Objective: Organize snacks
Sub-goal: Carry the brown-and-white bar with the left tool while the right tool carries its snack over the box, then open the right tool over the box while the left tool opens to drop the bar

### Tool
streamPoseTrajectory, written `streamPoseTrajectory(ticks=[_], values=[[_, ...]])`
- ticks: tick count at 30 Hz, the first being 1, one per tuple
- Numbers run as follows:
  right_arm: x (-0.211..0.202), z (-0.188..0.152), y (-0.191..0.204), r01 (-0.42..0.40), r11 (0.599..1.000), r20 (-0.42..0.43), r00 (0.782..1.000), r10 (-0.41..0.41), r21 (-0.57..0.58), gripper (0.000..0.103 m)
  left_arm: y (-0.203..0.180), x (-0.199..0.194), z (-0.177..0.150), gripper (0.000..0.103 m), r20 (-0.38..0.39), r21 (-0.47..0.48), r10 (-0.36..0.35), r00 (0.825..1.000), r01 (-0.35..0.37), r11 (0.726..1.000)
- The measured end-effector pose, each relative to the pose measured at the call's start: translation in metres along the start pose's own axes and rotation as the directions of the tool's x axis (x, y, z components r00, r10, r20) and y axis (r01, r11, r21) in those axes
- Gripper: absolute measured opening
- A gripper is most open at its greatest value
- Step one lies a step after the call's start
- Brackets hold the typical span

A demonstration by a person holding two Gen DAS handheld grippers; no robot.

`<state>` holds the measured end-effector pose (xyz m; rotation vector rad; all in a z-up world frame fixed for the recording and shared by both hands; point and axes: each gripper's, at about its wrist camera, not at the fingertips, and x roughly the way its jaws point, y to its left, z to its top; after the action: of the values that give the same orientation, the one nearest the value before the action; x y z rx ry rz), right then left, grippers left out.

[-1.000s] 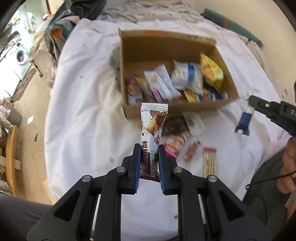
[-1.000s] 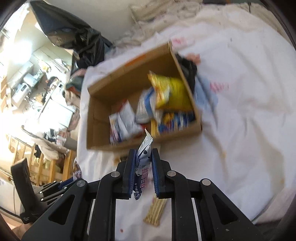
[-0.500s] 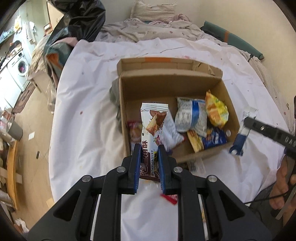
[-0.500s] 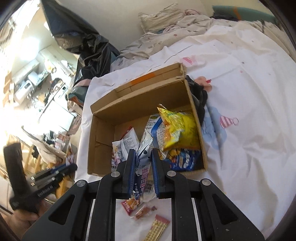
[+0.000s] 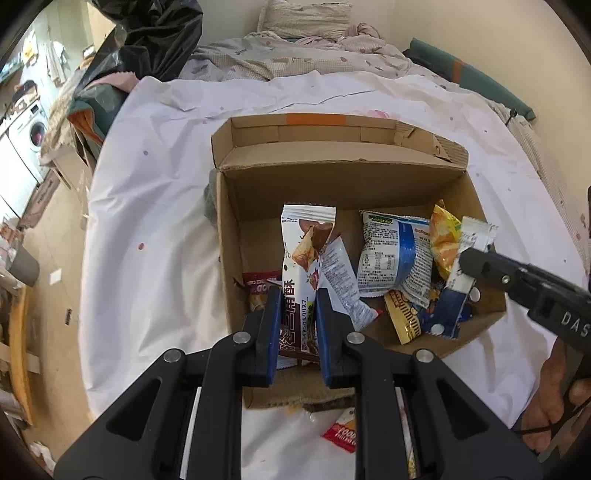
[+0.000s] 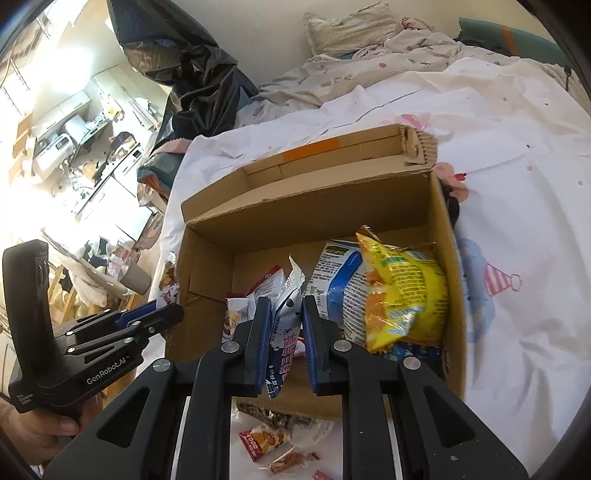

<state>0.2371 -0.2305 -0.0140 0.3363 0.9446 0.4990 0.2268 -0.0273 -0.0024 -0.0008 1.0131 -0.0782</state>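
An open cardboard box [image 5: 343, 177] [image 6: 303, 218] sits on the white sheet and holds several snack packets. My left gripper [image 5: 298, 306] is shut on a white and brown wafer packet [image 5: 306, 243], held over the box's left half. My right gripper [image 6: 283, 314] is shut on a white and blue packet [image 6: 286, 321] over the box's middle; it also shows in the left wrist view [image 5: 467, 258], at the box's right side. A blue and white bag [image 6: 340, 291] and a yellow bag [image 6: 399, 291] lie in the box's right half.
Loose snacks lie on the sheet before the box: a red packet [image 5: 341, 435] [image 6: 262, 441] and a small one [image 6: 291, 461]. A black plastic bag [image 6: 184, 74], a pillow [image 5: 306, 14] and a crumpled quilt [image 5: 295, 59] lie behind. The bed edge drops to the floor at left.
Both grippers have moved forward with their packets, from in front of the box to over its inside. The box now fills more of both views.
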Motion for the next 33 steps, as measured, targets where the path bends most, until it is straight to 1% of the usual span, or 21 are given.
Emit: streamPoseTrajectory(ticks=[3, 5, 10, 17, 23, 26, 27, 33], values=[[0.008, -0.005, -0.003, 0.006, 1.000, -0.022, 1.000, -0.006, 0.015, 0.018, 0.000, 0.005, -0.001, 0.015, 0.025, -0.002, -0.001, 1.000, 0.001, 1.000], [0.011, -0.009, -0.004, 0.016, 1.000, -0.034, 0.999, -0.016, 0.012, 0.018, -0.001, 0.006, 0.000, 0.015, 0.027, -0.001, -0.010, 1.000, 0.010, 1.000], [0.018, -0.013, -0.008, 0.035, 0.999, -0.054, 0.998, -0.033, 0.024, 0.018, -0.001, 0.015, 0.001, 0.015, -0.012, -0.009, -0.014, 1.000, 0.014, 1.000], [0.022, -0.015, -0.008, 0.043, 0.999, -0.068, 0.997, -0.042, 0.021, 0.018, -0.002, 0.019, -0.001, 0.015, -0.034, -0.022, -0.024, 0.999, 0.023, 0.999], [0.028, -0.014, -0.007, 0.049, 0.998, -0.088, 0.995, -0.047, 0.026, 0.018, 0.000, 0.020, -0.001, 0.015, -0.034, -0.024, -0.020, 0.999, 0.019, 1.000], [0.032, -0.015, -0.006, 0.054, 0.998, -0.096, 0.994, -0.051, 0.025, 0.020, 0.001, 0.020, -0.001, 0.015, -0.036, -0.034, -0.018, 0.999, 0.016, 0.999], [0.032, -0.015, -0.007, 0.053, 0.998, -0.098, 0.994, -0.050, 0.029, 0.022, 0.001, 0.019, -0.001, 0.015, -0.037, -0.036, -0.018, 0.999, 0.017, 0.999], [0.032, -0.015, -0.008, 0.039, 0.998, -0.102, 0.994, -0.035, 0.041, 0.022, 0.002, 0.018, -0.001, 0.015, -0.034, -0.030, -0.028, 0.999, 0.027, 0.999]])
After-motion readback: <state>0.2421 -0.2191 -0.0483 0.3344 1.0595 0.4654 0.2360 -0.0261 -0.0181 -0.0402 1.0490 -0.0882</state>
